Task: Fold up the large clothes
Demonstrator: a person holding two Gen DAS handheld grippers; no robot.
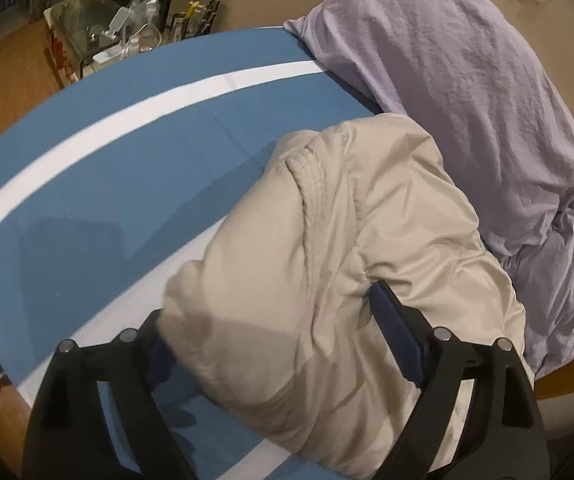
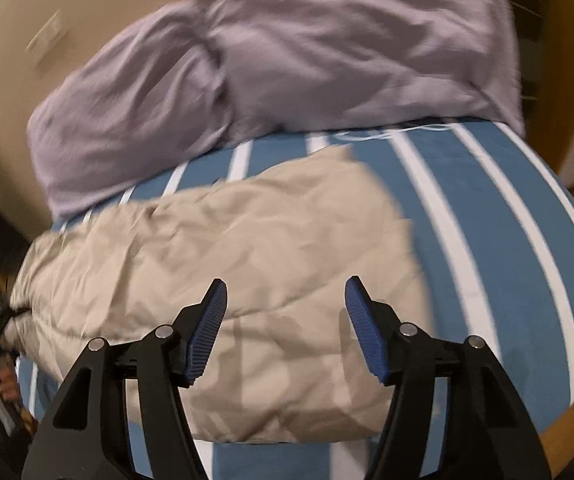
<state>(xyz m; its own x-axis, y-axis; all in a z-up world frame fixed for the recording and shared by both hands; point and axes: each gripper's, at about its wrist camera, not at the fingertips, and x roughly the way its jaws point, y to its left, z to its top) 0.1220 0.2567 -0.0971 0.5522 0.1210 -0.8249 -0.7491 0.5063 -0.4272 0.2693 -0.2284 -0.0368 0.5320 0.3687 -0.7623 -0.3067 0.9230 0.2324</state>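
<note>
Left wrist view: the left gripper straddles a puffy fold of the beige jacket, jaws spread wide around it. The right gripper hangs above the jacket, jaws apart and empty. The jacket lies on the blue-and-white striped sheet, near lilac bedding.

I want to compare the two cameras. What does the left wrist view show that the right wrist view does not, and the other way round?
Only the left wrist view shows the cluttered side table beyond the bed, and the left gripper with a bulge of the beige garment between its open fingers. Only the right wrist view shows the right gripper, open above the garment with nothing between its pads, and the many stripes of the sheet. It is blurred. Both show the beige garment, the lilac bedding and the blue and white sheet.
</note>
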